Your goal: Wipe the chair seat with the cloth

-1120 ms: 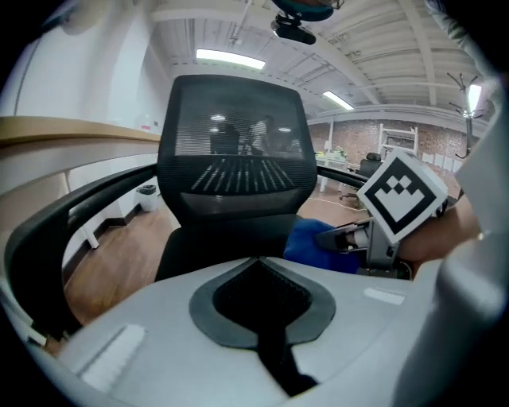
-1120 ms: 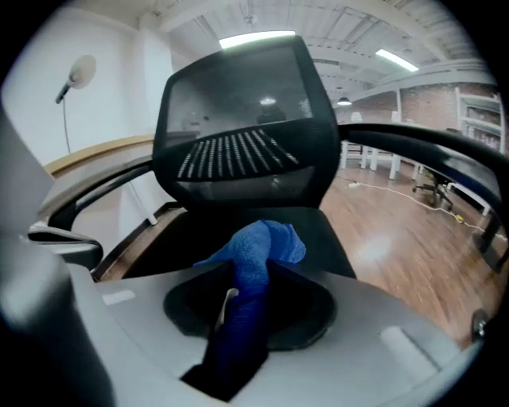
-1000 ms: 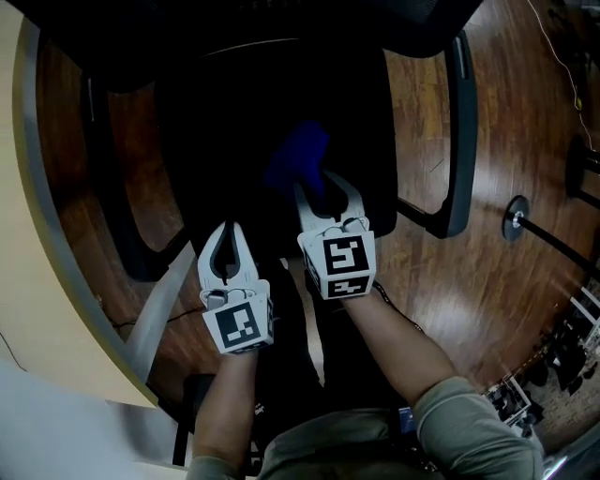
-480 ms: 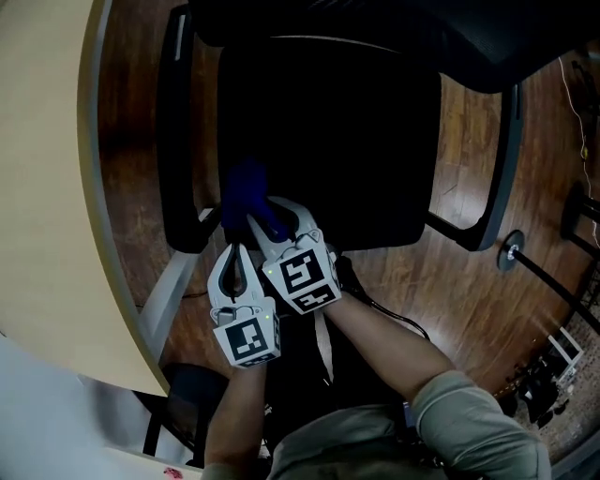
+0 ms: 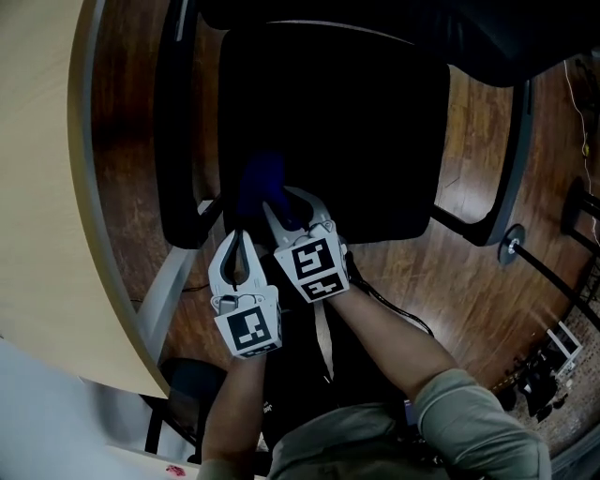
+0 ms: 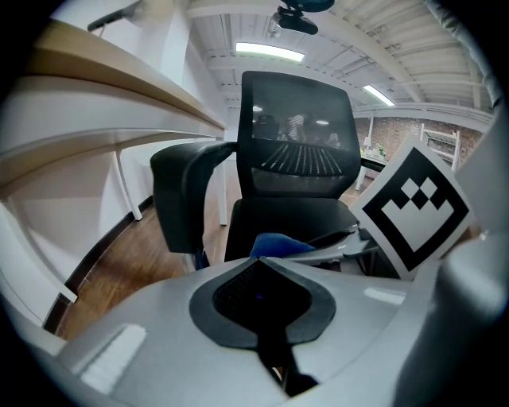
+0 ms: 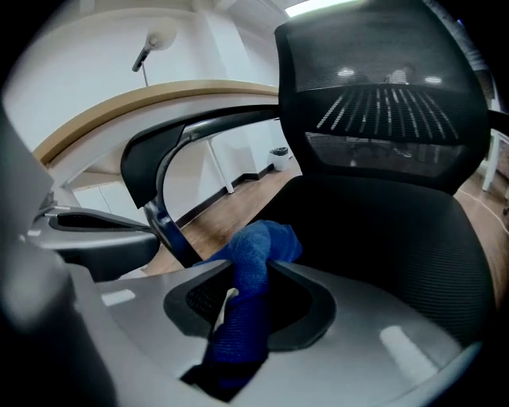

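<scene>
The black mesh chair seat (image 5: pixel 337 131) fills the middle of the head view. A blue cloth (image 5: pixel 261 183) rests on its near left corner, beside the left armrest (image 5: pixel 178 141). My right gripper (image 5: pixel 284 202) is shut on the cloth, and in the right gripper view the cloth (image 7: pixel 258 242) bunches out between its jaws (image 7: pixel 253 274) over the seat (image 7: pixel 382 230). My left gripper (image 5: pixel 236 239) hangs just left of and behind it, off the seat's front edge, jaws shut with nothing between them (image 6: pixel 262 264). The left gripper view also catches the cloth (image 6: pixel 278 242) and the right gripper's marker cube (image 6: pixel 413 207).
A curved beige desk (image 5: pixel 37 187) runs along the left, close to the armrest. The chair's backrest (image 5: pixel 375 19) is at the top and its right armrest (image 5: pixel 511 141) on the right. A round stand base (image 5: pixel 511 248) sits on the wooden floor (image 5: pixel 469 262).
Both grippers have swung from the seat's middle front to its near left corner, the right one dragging the blue cloth along. Over the last half second they shifted only slightly.
</scene>
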### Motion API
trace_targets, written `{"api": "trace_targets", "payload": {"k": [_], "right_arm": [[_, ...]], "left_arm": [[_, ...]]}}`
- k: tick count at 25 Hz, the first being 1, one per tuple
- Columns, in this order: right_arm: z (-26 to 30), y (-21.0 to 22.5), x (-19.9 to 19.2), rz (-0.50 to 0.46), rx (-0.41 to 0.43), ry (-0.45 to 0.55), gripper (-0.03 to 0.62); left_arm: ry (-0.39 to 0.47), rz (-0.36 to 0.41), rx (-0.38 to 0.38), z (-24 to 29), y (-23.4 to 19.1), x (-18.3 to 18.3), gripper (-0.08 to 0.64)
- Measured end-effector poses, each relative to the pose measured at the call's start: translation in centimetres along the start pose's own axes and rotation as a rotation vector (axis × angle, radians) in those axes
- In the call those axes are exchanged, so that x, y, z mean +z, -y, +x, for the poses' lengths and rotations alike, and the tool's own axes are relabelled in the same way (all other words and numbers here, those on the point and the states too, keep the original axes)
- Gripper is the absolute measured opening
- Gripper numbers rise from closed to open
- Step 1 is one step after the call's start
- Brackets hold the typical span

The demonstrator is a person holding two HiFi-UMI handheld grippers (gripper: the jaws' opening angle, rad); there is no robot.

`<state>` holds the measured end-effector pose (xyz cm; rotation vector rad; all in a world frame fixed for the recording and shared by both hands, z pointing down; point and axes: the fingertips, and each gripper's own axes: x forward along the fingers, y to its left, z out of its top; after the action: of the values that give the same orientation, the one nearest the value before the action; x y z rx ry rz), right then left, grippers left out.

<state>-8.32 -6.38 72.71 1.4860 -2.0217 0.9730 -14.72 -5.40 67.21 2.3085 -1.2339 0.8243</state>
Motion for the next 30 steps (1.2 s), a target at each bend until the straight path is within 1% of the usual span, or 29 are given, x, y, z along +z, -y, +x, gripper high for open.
{"api": "trace_targets", "payload": {"k": [3, 7, 11, 14, 19, 22, 25, 27, 30], "right_arm": [[-1.4, 2.5, 0.4, 0.036, -0.05, 0.018, 0.104], [-4.6, 7.3, 0.2, 0.087, -0.126, 0.04, 0.103], [-8.4, 12.3, -0.9, 0.195, -0.256, 0.078, 0.103], [-11.6, 15.9, -2.2, 0.271, -0.344, 0.102, 0.101], [-16.5, 21.1, -5.6, 0.399, -0.49, 0.121, 0.101], [-18.8, 23.1, -7.7, 0.451, -0.552, 0.122, 0.101], [-20.4, 24.2, -9.7, 0.498, -0.595, 0.122, 0.103], [-21.2, 24.6, -10.9, 0.527, -0.614, 0.119, 0.103], [-21.8, 24.8, -12.2, 0.564, -0.621, 0.116, 0.103]], "left_arm": [[-0.011, 0.045, -0.048, 0.7, 2.0, 1.0, 0.005], [-0.006, 0.113, -0.125, 2.0, 6.6, 2.7, 0.005], [-0.007, 0.186, -0.242, 3.6, 11.4, 3.6, 0.005], [-0.005, 0.214, -0.301, 4.2, 14.8, 4.2, 0.005], [0.002, 0.262, -0.388, 4.8, 20.4, 4.5, 0.005], [-0.011, 0.298, -0.436, 4.9, 23.4, 4.5, 0.005], [-0.013, 0.325, -0.467, 4.9, 25.6, 3.9, 0.005], [-0.026, 0.34, -0.478, 4.8, 26.5, 3.3, 0.005], [-0.044, 0.353, -0.482, 4.4, 27.4, 2.6, 0.005]]}}
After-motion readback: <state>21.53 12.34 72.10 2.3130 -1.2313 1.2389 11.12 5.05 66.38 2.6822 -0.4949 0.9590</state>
